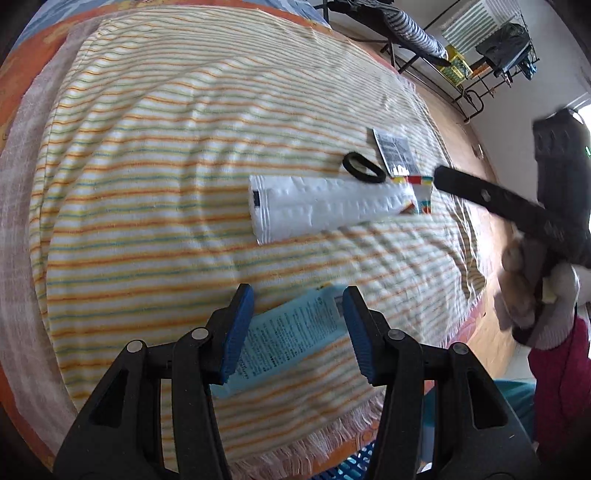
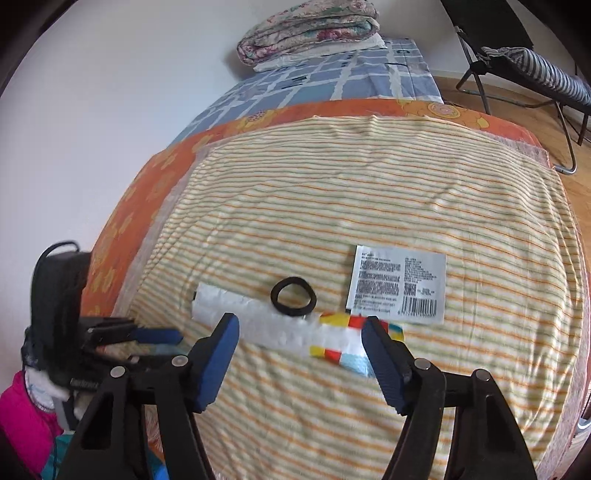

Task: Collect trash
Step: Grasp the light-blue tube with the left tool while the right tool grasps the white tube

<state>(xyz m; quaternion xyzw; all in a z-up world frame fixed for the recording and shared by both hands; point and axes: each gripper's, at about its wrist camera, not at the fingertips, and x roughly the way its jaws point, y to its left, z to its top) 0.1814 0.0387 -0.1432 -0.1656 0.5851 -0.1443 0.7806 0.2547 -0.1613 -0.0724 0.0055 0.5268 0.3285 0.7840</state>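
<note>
A light blue printed wrapper (image 1: 286, 334) lies on the striped blanket (image 1: 147, 166), right between the open fingers of my left gripper (image 1: 298, 299). A long white packet with a coloured end (image 1: 325, 202) lies further on; in the right wrist view this packet (image 2: 280, 326) sits just beyond my open right gripper (image 2: 300, 325). A black hair tie (image 1: 364, 167) (image 2: 293, 291) rests against it. A silver sachet with a barcode (image 2: 397, 285) (image 1: 395, 151) lies beyond. The right gripper shows in the left wrist view (image 1: 480, 192), the left gripper in the right wrist view (image 2: 159, 336).
The striped blanket (image 2: 369, 206) covers an orange flowered bed (image 2: 258, 118). Folded quilts (image 2: 310, 31) sit at the bed's far end. A folding chair (image 2: 517, 66) and a wire rack (image 1: 491, 62) stand on the wooden floor. A blue basket (image 1: 354, 467) shows below the blanket fringe.
</note>
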